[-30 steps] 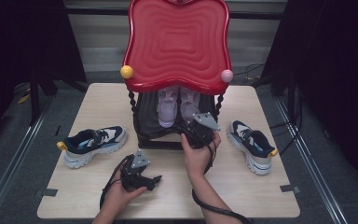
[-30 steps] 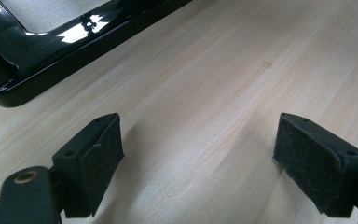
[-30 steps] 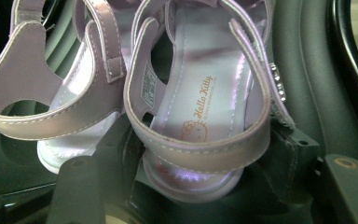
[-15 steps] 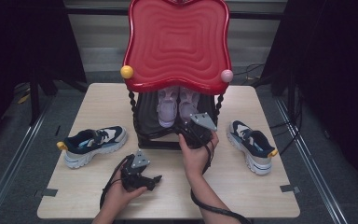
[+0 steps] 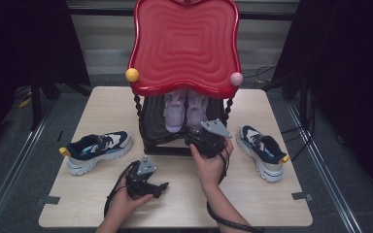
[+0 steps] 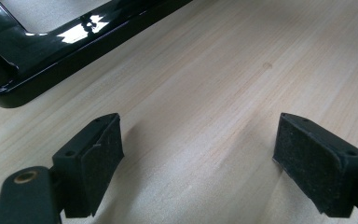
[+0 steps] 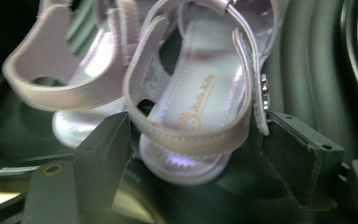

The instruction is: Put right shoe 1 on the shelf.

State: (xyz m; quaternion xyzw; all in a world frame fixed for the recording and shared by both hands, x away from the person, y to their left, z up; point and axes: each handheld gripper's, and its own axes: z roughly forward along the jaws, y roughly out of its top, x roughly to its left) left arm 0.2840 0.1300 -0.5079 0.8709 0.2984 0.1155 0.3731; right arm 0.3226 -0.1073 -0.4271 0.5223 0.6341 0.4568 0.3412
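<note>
Step in hand: judged from the pictures, the right gripper (image 7: 196, 154) is about to take the nearer of two lilac sandals off the dark seat of the red-backed chair (image 5: 184, 43).
Where the sandal is: the right-hand sandal (image 7: 191, 98) lies on the seat beside its twin (image 7: 65, 79), heel end toward the gripper; in the high view the pair (image 5: 184, 109) sits under the overhang of the red back.
Right gripper: jaws spread, one on each side of the heel strap (image 7: 191, 140), close to it, but I cannot tell whether the pads touch it.
Left gripper: the left gripper (image 6: 196, 163) is spread wide and holds nothing; it rests low over the bare counter (image 6: 242, 56) just in front of the chair's glossy black base (image 6: 42, 56).
How to do it well: close on the heel strap and the sole edge together, not on the thin strap alone, which looks soft and would likely fold. Keep the left jaw clear of the twin so only one sandal comes away.
Lifting out: draw it back toward the person and low, since the red back hangs over the seat.
Risk: the shiny material may slip; squeeze firmly before pulling.
Elsewhere: two navy and white sneakers, one at the left (image 5: 97, 150) and one at the right (image 5: 262, 151), lie on the counter well apart from the chair.
</note>
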